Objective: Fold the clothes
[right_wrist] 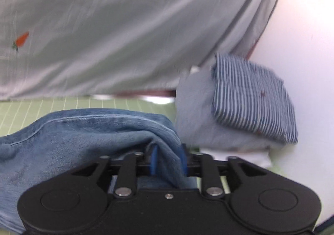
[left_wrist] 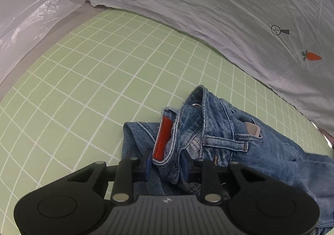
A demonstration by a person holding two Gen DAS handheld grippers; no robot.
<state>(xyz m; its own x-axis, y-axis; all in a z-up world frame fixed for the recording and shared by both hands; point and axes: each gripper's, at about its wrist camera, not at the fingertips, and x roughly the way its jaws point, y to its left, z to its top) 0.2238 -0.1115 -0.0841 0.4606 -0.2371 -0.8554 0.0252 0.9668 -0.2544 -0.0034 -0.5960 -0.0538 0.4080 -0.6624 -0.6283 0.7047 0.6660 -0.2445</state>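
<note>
A pair of blue jeans [left_wrist: 229, 139] lies bunched on the green grid mat [left_wrist: 94, 78]. My left gripper [left_wrist: 166, 164] is shut on the jeans' waistband, where a red label [left_wrist: 161, 139] shows. My right gripper [right_wrist: 168, 161] is shut on another fold of the jeans [right_wrist: 83, 130], which drape to the left in the blurred right wrist view.
A white garment with a carrot print [left_wrist: 229, 15] lies across the far side of the mat, also in the right wrist view [right_wrist: 125, 26]. A stack of folded clothes, striped blue-white [right_wrist: 254, 97] on top, sits at the right. Clear plastic [left_wrist: 27, 24] lies at the far left.
</note>
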